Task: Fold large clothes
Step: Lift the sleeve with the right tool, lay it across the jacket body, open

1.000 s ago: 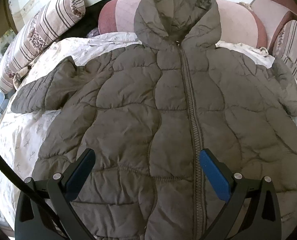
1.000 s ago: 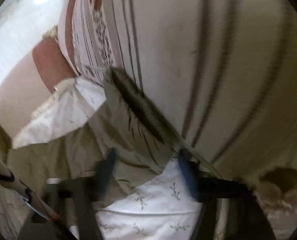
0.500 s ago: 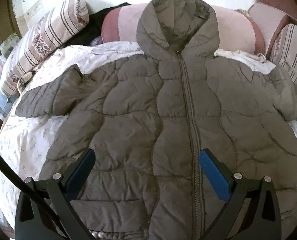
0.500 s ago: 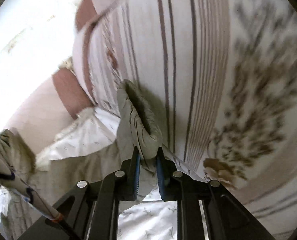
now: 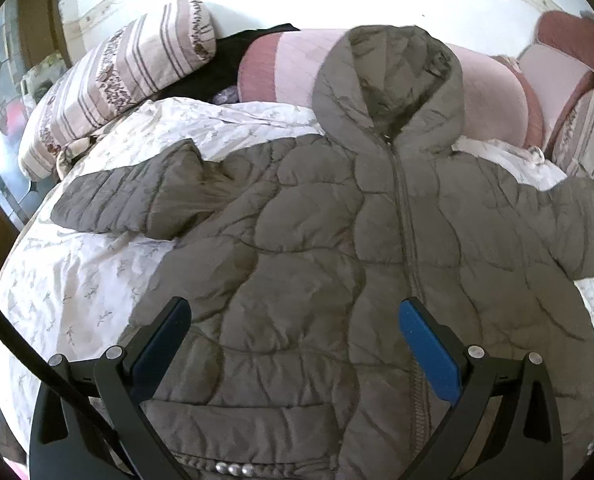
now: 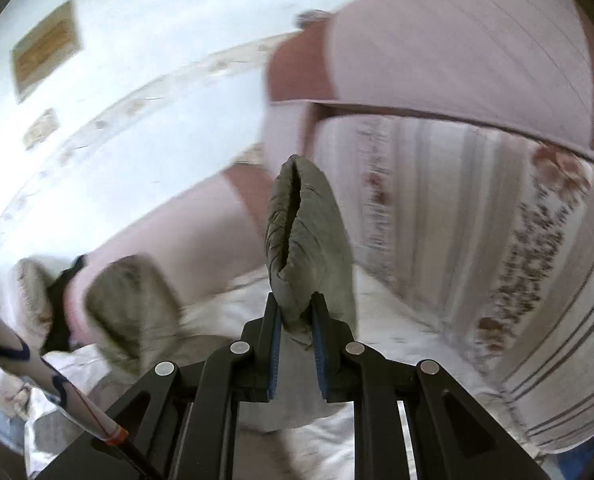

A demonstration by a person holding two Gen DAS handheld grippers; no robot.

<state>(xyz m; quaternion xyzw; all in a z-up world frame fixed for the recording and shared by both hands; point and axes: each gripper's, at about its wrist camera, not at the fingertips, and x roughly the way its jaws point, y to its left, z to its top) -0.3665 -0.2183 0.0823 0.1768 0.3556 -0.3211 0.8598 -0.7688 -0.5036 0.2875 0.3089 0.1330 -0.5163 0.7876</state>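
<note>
A grey-brown quilted hooded jacket lies front up, zipped, on the white bedspread, hood toward the pillows. Its left sleeve lies spread out on the bed. My left gripper hovers open above the jacket's lower front, with nothing between its blue pads. In the right wrist view my right gripper is shut on the cuff of the right sleeve, which stands up out of the jaws, lifted off the bed. The hood shows blurred at lower left.
Striped floral pillows and pink bolsters line the head of the bed against a white wall. A dark garment lies between pillow and bolster. A cable crosses the left wrist view's lower left.
My right gripper closed on the sleeve cuff and rose with it away from the bed. The left gripper drew back and up a little, staying open.
</note>
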